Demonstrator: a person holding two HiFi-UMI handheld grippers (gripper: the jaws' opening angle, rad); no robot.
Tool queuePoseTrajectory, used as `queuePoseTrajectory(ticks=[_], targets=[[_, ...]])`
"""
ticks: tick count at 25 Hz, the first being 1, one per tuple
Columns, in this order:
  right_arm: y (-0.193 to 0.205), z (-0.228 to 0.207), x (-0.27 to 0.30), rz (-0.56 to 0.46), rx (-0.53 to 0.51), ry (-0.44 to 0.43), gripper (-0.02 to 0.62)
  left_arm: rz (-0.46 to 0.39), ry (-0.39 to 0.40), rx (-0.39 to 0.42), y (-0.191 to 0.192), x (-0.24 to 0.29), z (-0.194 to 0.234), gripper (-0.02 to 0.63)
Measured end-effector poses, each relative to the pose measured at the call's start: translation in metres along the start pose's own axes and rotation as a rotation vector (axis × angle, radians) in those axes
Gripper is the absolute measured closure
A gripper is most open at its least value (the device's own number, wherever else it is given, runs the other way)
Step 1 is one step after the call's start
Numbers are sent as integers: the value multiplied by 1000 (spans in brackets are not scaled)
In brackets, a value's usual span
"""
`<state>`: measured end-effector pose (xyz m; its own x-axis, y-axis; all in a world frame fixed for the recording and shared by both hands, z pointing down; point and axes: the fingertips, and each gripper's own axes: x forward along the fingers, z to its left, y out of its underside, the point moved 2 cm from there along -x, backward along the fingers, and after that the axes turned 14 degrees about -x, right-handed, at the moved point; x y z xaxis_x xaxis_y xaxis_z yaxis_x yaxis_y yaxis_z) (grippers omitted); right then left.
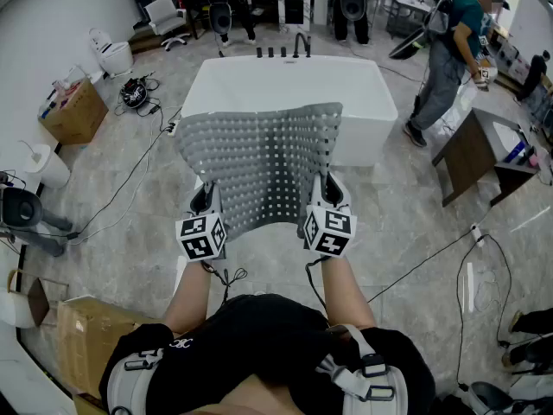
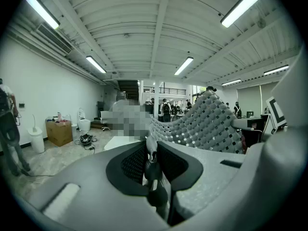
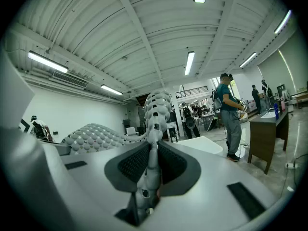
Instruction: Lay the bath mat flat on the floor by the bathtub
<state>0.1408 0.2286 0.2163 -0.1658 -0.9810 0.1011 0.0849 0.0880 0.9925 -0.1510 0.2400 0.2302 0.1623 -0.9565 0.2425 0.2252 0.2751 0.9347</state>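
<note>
A grey perforated bath mat (image 1: 259, 164) hangs stretched in the air between my two grippers, its far edge reaching over the near rim of the white bathtub (image 1: 289, 83). My left gripper (image 1: 206, 204) is shut on the mat's near left corner. My right gripper (image 1: 329, 194) is shut on the near right corner. In the left gripper view the mat (image 2: 202, 126) rises from between the jaws and billows to the right. In the right gripper view the mat (image 3: 155, 109) stands up from the jaws, and the rest (image 3: 94, 134) curves off to the left.
Grey tiled floor (image 1: 259, 253) lies between me and the tub. A dark desk (image 1: 484, 154) stands at the right with a person (image 1: 449, 50) beside it. Cables (image 1: 130, 180) run across the floor at the left, near cardboard boxes (image 1: 73, 111) and a white toilet (image 1: 111, 54).
</note>
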Motion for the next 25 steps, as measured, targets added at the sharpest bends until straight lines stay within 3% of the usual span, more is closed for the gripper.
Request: queuePoseTrajectory(ticks=[16,25], targets=[[1,24,10,12,1,-2,540,14,-1,-16,2,1,24,546],[-1,59,23,23,-15,10,540,27,12,-40,0,6,65,548]])
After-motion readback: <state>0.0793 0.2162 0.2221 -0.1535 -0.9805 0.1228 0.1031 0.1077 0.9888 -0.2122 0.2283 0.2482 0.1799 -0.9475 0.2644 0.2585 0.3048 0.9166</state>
